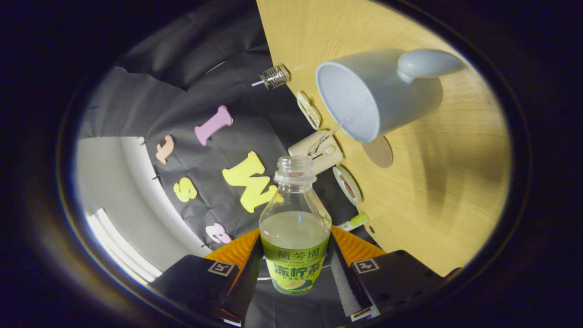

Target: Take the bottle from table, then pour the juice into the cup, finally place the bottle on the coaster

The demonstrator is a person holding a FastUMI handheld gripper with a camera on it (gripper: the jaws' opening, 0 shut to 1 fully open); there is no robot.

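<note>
Bottle (294, 228): clear plastic, cap off, held between the two fingers of the claw (295, 269), which press on its labelled lower body from either side. Pale yellowish juice sits in the lower half, level roughly at the label's top edge; neck and open mouth point away from the claw. View is strongly rolled, so the wooden counter (432, 191) appears as a slanted plane beside and beyond the bottle.

Cup (364, 98): pale blue-grey mug with a handle, standing on the counter beyond the bottle's mouth, its opening facing the camera. Apart from the bottle, not touching. Inside looks pale; cannot tell whether it holds any liquid.

Coaster (379, 151): round tan disc lying flat on the counter, just beside the cup's base, partly covered by the cup.

Along the counter's edge near the booth wall: a small wire-mesh item (274, 77), a cream-coloured device (317, 152), some small flat items.
</note>
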